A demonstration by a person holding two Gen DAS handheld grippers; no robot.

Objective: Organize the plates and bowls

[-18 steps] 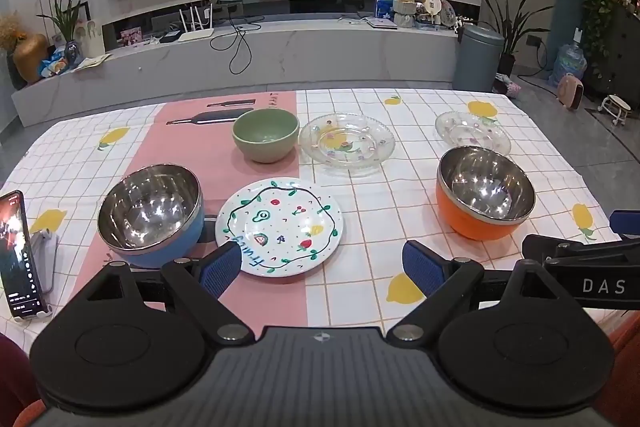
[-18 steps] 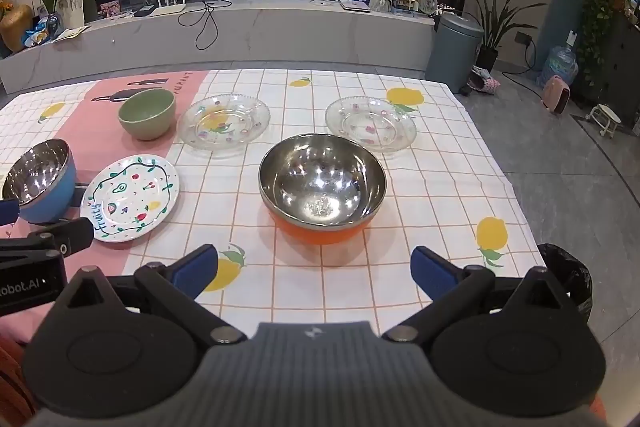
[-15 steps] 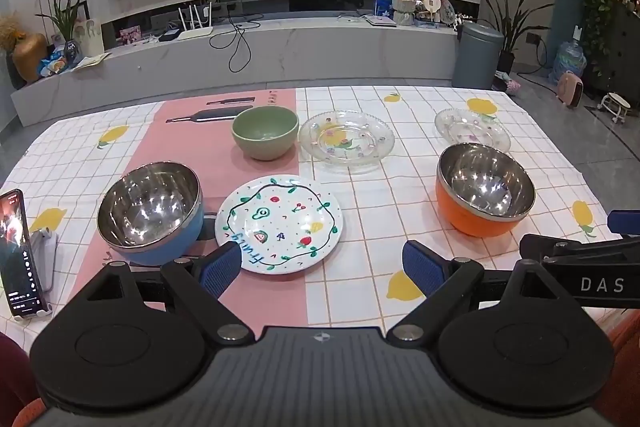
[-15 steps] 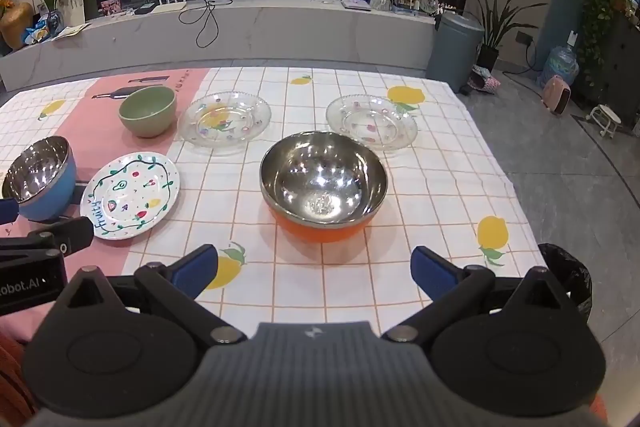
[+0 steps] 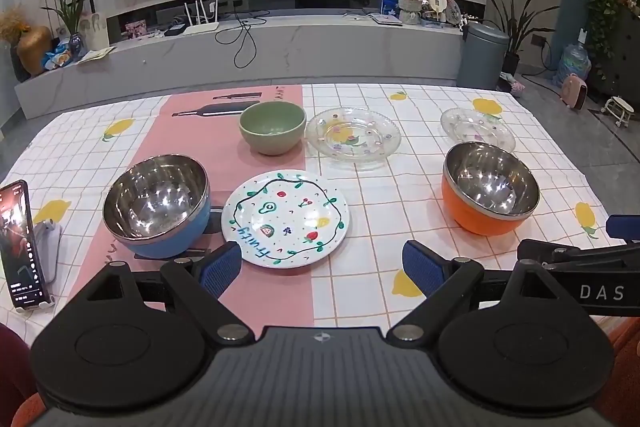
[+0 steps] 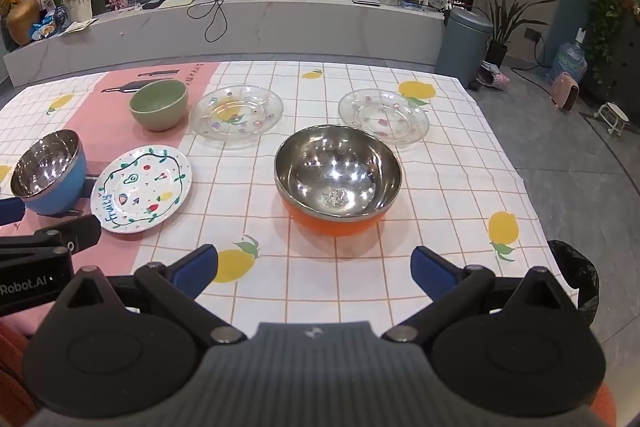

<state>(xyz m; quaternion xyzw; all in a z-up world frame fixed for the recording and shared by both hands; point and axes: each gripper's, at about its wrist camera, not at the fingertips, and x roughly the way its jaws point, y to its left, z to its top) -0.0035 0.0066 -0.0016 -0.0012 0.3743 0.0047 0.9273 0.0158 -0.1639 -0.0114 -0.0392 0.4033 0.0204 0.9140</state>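
Observation:
A white painted plate (image 5: 285,218) (image 6: 141,188) lies near the front centre. A blue steel-lined bowl (image 5: 157,203) (image 6: 49,171) stands left of it. A green bowl (image 5: 273,127) (image 6: 159,104) and a clear glass plate (image 5: 353,139) (image 6: 236,115) sit behind. An orange steel-lined bowl (image 5: 490,187) (image 6: 337,179) stands to the right, with a second glass plate (image 5: 477,128) (image 6: 383,116) behind it. My left gripper (image 5: 322,265) is open and empty, just short of the white plate. My right gripper (image 6: 314,271) is open and empty, in front of the orange bowl.
The table has a checked lemon cloth (image 5: 400,195) with a pink strip. A phone (image 5: 22,243) stands on a holder at the left edge. The table's right edge drops to the floor, where a black bag (image 6: 576,275) sits. A TV bench runs behind the table.
Both grippers have edged slightly forward and down toward the table. Nothing on the table has moved.

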